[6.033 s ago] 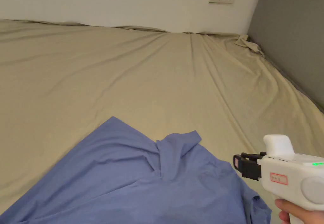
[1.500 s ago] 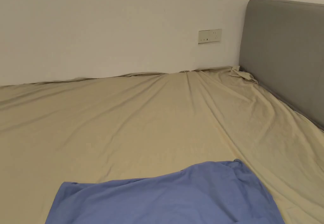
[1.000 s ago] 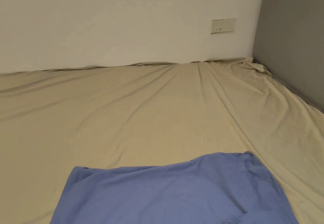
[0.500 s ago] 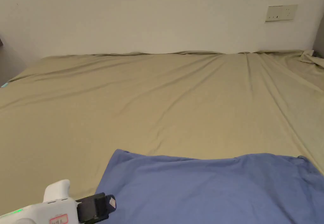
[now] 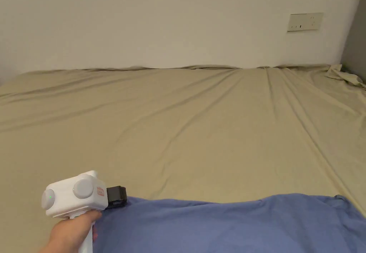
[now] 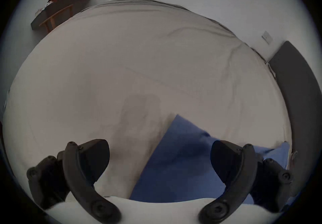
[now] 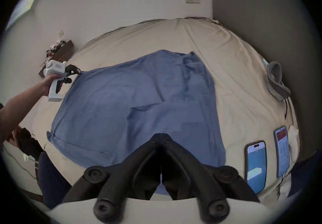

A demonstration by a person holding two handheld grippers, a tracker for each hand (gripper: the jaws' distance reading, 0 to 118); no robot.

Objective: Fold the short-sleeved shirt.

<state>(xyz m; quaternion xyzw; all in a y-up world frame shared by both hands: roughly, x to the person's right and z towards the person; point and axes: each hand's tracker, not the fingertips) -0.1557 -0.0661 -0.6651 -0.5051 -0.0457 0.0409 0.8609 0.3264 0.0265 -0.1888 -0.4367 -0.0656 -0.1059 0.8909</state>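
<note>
At the left of the head view a hand (image 5: 69, 230) holds the white left claw (image 5: 121, 196), whose black tip sits at the far left corner of the blue short-sleeved shirt (image 5: 228, 225). The left gripper view shows what the head view cannot: the left claw (image 6: 159, 156) stands wide open, its jaws well apart with nothing between them, one over the beige bed sheet (image 6: 122, 70) and the other over the shirt (image 6: 183, 161), so that the shirt's left edge runs between them. A dark shelf (image 6: 61, 8) with small things on it hangs on the wall off the bed's far left corner.

The right gripper view takes in the whole garment. The shirt (image 7: 139, 105) lies spread on the bed sheet (image 7: 235, 70) toward the bed's near edge, with creases across its middle and a bunched fold at its far right corner. The left claw (image 7: 76, 71) shows there at the shirt's far left corner. The right claw (image 7: 161, 136) has its jaws closed tip to tip over the shirt's near edge; whether cloth is pinched between them I cannot tell. Farther right, two phones (image 7: 256, 165) lie on the sheet near the bed's right edge, beside the grey headboard (image 7: 261, 18); the headboard (image 5: 355, 46) is a sliver in the head view. A wall socket plate (image 5: 305, 21) sits on the white wall above the bed's far edge.
</note>
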